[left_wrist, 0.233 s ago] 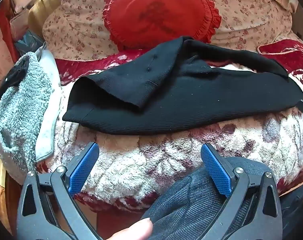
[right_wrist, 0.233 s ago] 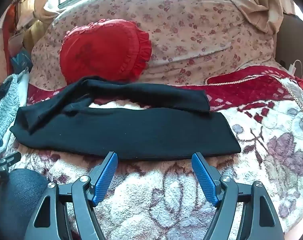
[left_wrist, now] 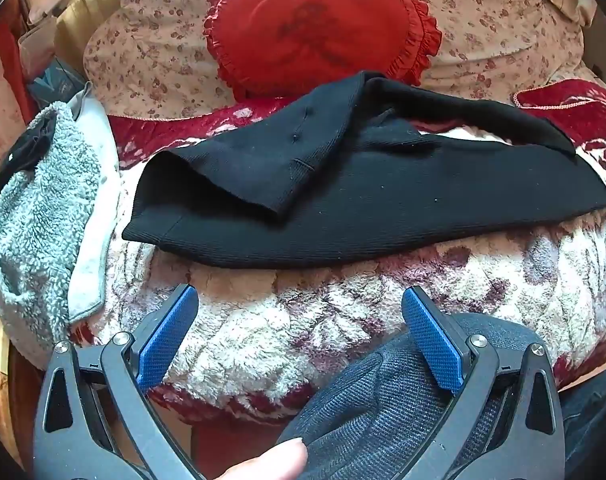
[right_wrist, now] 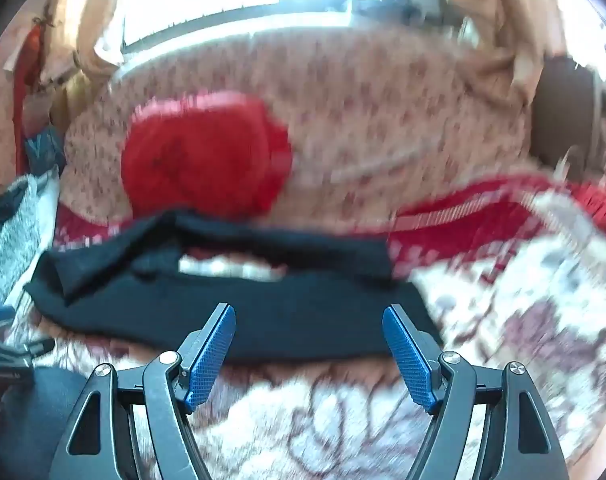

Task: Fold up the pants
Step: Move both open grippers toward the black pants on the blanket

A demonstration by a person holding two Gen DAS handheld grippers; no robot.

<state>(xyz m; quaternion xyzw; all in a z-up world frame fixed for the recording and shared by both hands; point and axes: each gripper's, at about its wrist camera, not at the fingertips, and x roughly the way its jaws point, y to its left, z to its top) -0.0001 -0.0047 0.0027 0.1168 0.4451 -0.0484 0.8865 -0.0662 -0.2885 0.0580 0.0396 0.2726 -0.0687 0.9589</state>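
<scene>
— Black knit pants (left_wrist: 383, 208) lie crosswise on the fleecy flowered blanket (left_wrist: 303, 320), with one corner of the waist end flopped over onto itself. Where do the tools sit?

— Left gripper (left_wrist: 299, 312) hangs near the blanket's front edge, short of the pants. Its blue pads (left_wrist: 165, 340) stand spread wide apart, nothing between them but blanket beyond. A dark denim knee (left_wrist: 383, 408) sits under the right-hand finger, and a fingertip (left_wrist: 271, 460) shows at the bottom edge.

— And the other one?

— Right gripper (right_wrist: 309, 344) is also splayed wide, empty. That view is smeared by blur, but its pads (right_wrist: 211, 360) frame the near hem of the pants (right_wrist: 263, 320); I can't tell whether they touch the cloth.

— Anything around the pants?

— Red ruffled cushion (left_wrist: 319, 24) right behind them, leaning on a floral pillow (left_wrist: 503, 20). Grey fluffy cloth (left_wrist: 35, 208) bunched off to the left, apart from the pants.
</scene>
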